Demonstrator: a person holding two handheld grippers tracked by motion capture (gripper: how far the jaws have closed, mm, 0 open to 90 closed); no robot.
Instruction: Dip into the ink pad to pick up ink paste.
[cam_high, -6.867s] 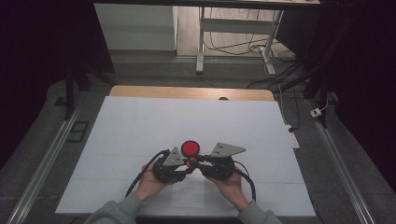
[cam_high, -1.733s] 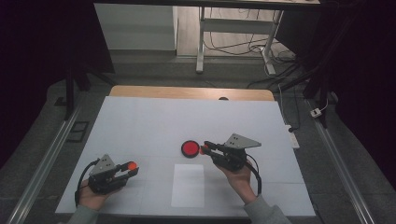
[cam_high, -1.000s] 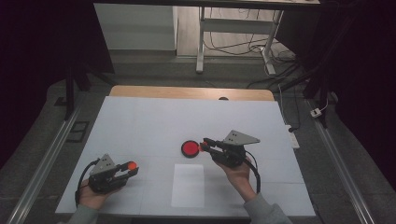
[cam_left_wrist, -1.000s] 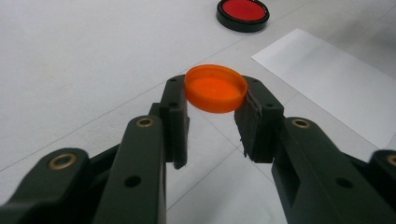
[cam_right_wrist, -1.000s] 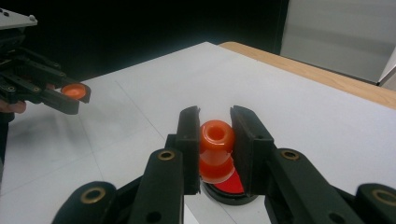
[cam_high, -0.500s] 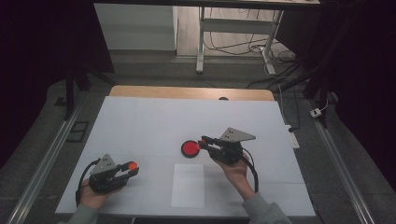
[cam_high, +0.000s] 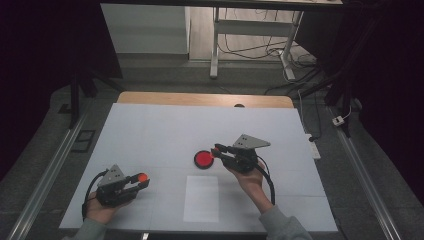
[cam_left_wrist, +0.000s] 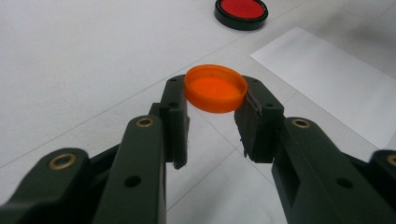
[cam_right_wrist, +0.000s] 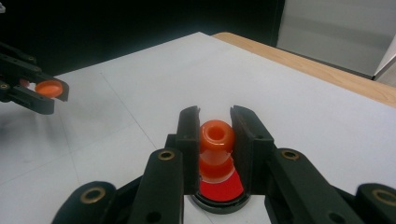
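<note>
My left claw (cam_left_wrist: 212, 116) pinches an orange cap (cam_left_wrist: 215, 87) just above the worktop's (cam_high: 165, 135) near left. My right claw (cam_right_wrist: 215, 128) grips a small orange bottle (cam_right_wrist: 216, 140) over the red dish (cam_high: 203, 159); its lower part is hidden.

No writing, label, brand, number or sign could be read anywhere in the scene.
</note>
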